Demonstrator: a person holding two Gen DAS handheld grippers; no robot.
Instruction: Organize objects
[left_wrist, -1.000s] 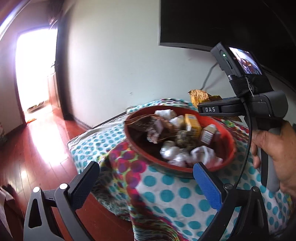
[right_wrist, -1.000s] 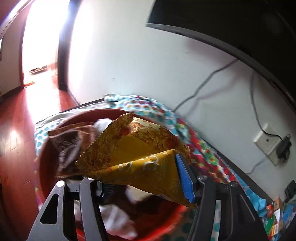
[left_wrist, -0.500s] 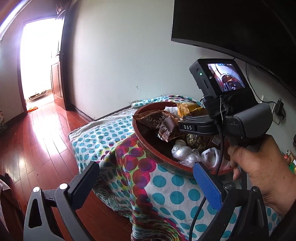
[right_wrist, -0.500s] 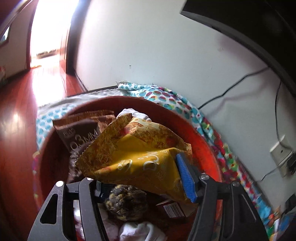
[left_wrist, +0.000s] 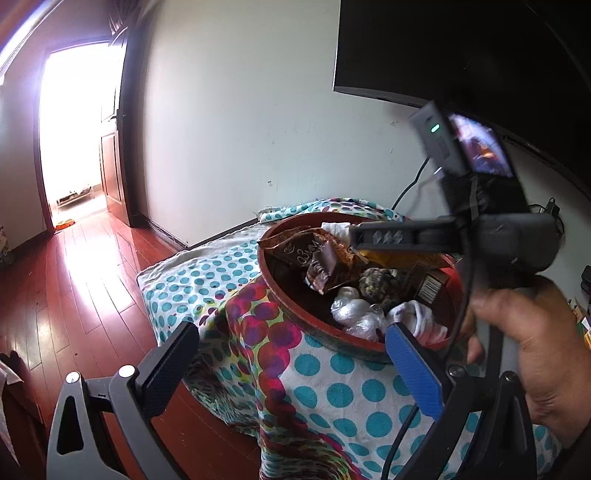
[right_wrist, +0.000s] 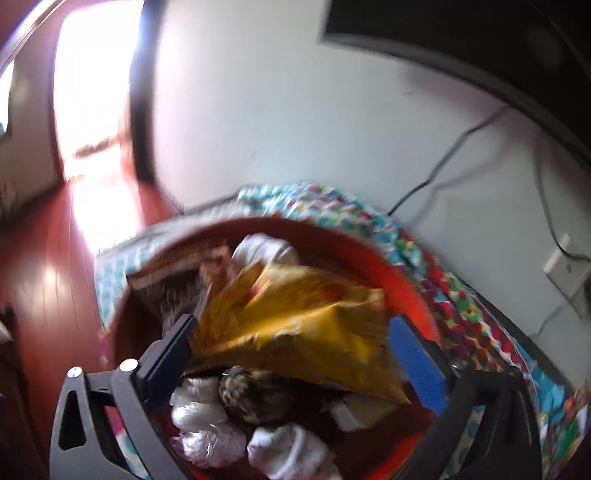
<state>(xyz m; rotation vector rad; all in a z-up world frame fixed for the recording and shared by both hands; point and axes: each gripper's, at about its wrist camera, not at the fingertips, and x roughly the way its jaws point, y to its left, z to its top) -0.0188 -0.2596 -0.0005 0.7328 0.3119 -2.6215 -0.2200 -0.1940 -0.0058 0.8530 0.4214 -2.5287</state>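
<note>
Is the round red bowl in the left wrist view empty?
No: the round red bowl holds a brown snack wrapper, clear plastic bundles and a white sock.

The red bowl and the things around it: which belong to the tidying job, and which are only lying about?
Job:
- red bowl
- yellow packet, between the open right gripper jaws, which have just been opening
- brown packet
- white socks
- plastic bags

Lying about:
- spotted cloth
- wall socket
- cable
- screen
</note>
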